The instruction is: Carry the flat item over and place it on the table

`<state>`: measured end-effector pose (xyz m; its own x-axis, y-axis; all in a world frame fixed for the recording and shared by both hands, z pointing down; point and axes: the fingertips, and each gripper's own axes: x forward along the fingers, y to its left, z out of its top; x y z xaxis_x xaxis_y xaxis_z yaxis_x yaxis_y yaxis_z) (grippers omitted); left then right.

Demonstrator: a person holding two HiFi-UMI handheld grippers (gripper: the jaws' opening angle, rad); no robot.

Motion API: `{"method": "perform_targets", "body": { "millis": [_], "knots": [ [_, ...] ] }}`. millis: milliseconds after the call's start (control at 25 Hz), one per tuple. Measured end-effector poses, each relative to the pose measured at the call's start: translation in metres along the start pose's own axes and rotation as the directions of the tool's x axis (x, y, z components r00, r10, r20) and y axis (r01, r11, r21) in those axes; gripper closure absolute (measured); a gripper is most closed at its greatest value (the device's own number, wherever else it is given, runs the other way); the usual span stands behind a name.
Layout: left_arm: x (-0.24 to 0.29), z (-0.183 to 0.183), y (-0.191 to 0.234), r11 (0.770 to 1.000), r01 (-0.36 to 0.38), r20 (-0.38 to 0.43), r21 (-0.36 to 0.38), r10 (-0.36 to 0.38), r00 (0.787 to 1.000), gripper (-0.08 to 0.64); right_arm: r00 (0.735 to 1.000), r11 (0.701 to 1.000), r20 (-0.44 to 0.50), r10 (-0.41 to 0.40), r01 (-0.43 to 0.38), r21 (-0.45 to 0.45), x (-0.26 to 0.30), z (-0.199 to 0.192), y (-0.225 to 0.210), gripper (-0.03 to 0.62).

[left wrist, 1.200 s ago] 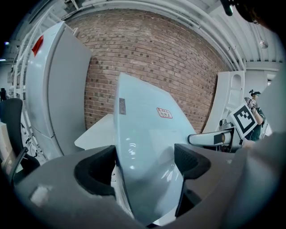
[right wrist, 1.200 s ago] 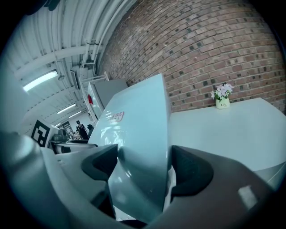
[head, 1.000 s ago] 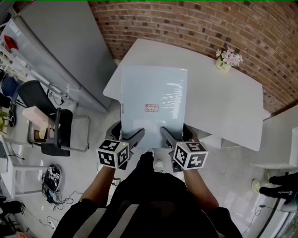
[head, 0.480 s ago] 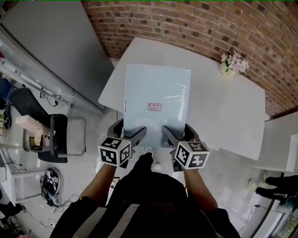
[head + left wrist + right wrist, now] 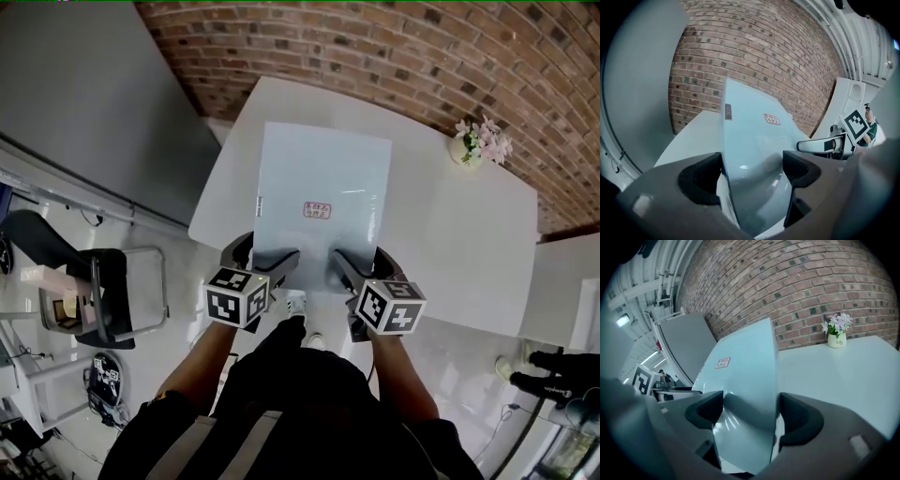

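Observation:
A flat pale blue sheet with a small red label hangs over the near part of the white table. My left gripper is shut on its near left edge and my right gripper on its near right edge. In the left gripper view the pale blue sheet runs forward between the jaws of my left gripper, and the right gripper shows beyond it. The right gripper view has the pale blue sheet clamped in my right gripper, with the white table beyond.
A small vase of pink flowers stands at the table's far right, against a brick wall. A grey partition lies to the left, with a black chair below it. Another person's shoes show at the right edge.
I have stepped closer to the table with the sheet held in both grippers. The sheet now lies almost wholly over the tabletop; the grip has not changed.

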<state>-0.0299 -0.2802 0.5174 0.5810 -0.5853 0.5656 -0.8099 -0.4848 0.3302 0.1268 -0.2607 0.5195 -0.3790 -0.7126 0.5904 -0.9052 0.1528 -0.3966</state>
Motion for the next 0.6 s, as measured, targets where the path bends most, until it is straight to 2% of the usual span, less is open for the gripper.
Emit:
{"method": "perform_targets", "body": {
  "millis": [320,600],
  "knots": [
    [0.051,0.014,0.032,0.999,0.025,-0.043,-0.03,-0.027,0.999,0.132,0.998,0.998,-0.05,-0.037,0.039,0.047,0.05,0.015,-0.023,0.215],
    [0.091,0.009,0.051,0.998,0.043,-0.102,-0.055,-0.049,0.994,0.132,0.993,0.994,-0.103,-0.059,0.068,0.082,0.085,0.013,-0.046,0.213]
  ]
}}
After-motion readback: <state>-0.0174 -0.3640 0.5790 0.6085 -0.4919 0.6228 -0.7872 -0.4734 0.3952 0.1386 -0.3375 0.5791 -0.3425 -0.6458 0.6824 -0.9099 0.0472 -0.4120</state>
